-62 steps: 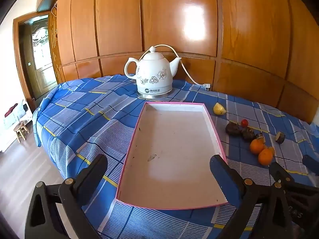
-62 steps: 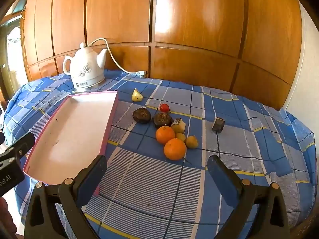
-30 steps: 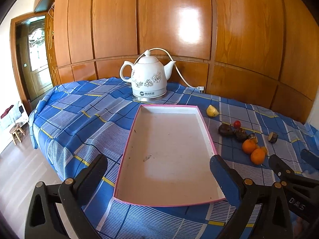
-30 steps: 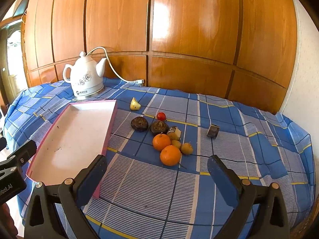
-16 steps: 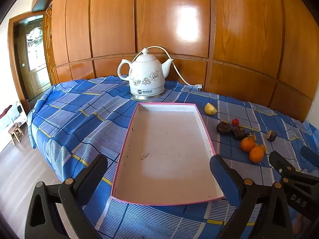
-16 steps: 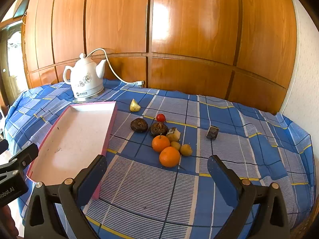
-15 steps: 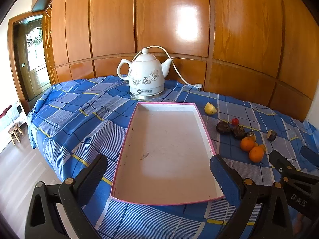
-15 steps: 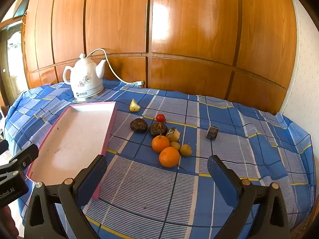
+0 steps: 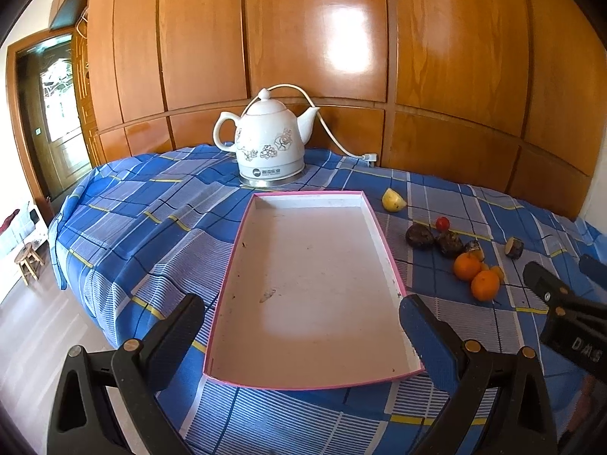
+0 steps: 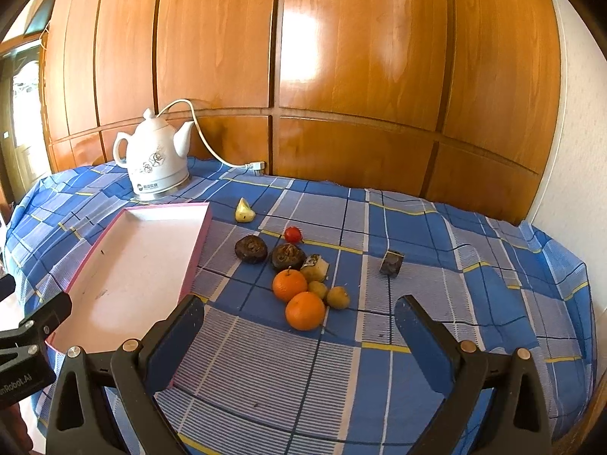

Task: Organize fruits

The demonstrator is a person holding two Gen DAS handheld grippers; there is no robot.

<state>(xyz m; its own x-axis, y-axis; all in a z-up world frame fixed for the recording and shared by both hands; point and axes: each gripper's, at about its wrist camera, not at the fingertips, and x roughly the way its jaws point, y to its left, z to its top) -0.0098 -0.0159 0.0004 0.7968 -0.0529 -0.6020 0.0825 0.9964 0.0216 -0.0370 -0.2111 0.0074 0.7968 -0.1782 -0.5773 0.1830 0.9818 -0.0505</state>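
Oranges (image 10: 299, 297) between wide-spread right fingers (image 10: 421, 337)

- A home room: glossy wood-panelled wall (image 10: 360, 57) and a wooden door (image 9: 57, 121).
- Table under a blue checked cloth (image 9: 144, 220).
- Floral white electric kettle (image 9: 267, 144), small stool (image 9: 28, 261).

A shallow pink-edged tray (image 9: 242, 250) with a white floor is lying flat, holding no fruit. The fruit is sitting to its right in a loose cluster: 2 oranges (image 10: 290, 285) are touching each other, with 2 small yellow-green fruits (image 10: 338, 297) just beside them. Behind these, 2 dark, wrinkled fruits (image 10: 250, 249) are resting side by side, a small red fruit (image 10: 293, 234) behind them. A pale yellow cut piece (image 10: 244, 211) is lying nearest the tray's far corner, and a dark cut piece (image 10: 391, 262) is sitting apart at the right.
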